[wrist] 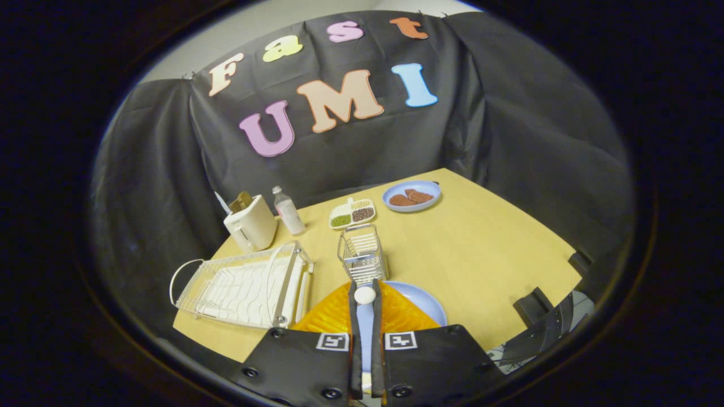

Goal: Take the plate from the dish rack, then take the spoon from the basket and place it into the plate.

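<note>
The spoon (365,295) sits pinched in our gripper (365,305), its pale bowl showing at the fingertips, both fingers pressing on it. Directly beneath lies the blue plate (421,302). At twelve o'clock, just beyond the fingertips, stands the wire basket (362,255). At ten o'clock from the fingers we see the white dish rack (243,285) on the table (481,254).

White spoon (365,294) held between the fingers above the blue plate (421,302), beside the wire basket (362,257).
</note>
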The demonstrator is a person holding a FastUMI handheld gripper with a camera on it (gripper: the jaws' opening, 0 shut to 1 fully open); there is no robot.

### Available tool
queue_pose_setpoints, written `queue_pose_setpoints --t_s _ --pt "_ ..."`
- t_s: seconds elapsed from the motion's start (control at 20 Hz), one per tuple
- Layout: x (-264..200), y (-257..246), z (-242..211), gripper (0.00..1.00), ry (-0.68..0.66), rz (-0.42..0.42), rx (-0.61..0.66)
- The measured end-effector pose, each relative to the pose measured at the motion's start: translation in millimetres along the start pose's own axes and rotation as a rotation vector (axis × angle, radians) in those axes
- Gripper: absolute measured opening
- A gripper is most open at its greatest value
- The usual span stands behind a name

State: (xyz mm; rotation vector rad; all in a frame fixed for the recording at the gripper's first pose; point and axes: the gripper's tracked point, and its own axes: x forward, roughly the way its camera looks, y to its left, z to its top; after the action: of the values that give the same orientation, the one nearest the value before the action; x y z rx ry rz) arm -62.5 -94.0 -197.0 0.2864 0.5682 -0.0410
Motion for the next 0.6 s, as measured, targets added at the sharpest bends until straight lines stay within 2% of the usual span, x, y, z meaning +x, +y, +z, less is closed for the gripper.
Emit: queue_pose_setpoints --t_s 0.6 --pt "8 -13 -29 0.11 0.068 -0.018 0.045"
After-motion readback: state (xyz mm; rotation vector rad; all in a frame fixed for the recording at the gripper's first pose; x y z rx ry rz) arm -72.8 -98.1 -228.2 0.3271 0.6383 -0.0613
